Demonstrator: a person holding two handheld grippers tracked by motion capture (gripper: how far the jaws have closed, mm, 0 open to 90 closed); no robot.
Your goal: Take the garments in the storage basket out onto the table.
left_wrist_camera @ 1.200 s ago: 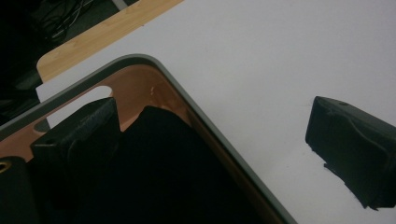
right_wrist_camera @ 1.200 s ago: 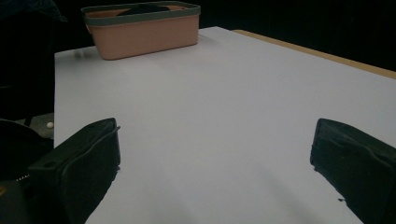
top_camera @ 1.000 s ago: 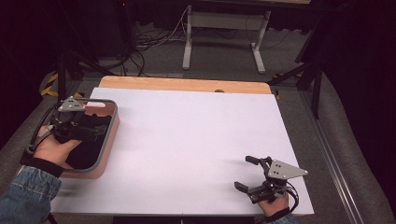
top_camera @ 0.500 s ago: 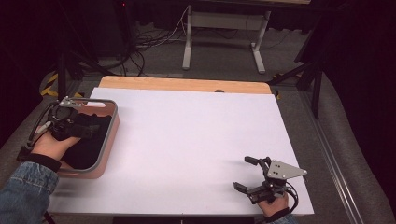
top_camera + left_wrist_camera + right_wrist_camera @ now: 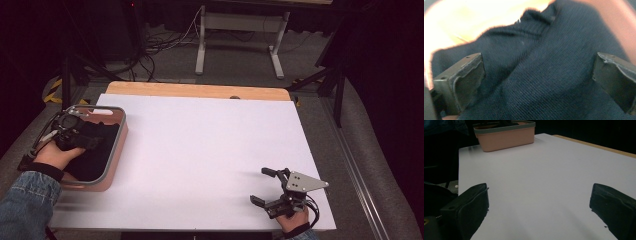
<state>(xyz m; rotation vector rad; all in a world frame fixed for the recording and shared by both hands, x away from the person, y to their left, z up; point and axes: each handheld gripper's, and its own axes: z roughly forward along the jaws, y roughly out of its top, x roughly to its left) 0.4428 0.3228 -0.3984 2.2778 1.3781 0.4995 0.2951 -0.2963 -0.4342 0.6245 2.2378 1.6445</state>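
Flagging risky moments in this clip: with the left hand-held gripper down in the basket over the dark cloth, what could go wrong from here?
The left hand-held gripper hangs open over the dark knit cloth; closing here may pinch just a fold, so the cloth could slip out.
The pink basket looks light and sits near the table edge; lifting might drag it, with the right hand-held gripper far away.

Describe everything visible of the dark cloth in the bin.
The dark cloth is a navy, fine-ribbed knit, rumpled in soft folds with one edge turned up. It lies inside the pink bin, which has a grey rim and stands at the table's left edge. The left gripper hangs just above it, jaws wide apart on either side of a fold, not yet pinching it.
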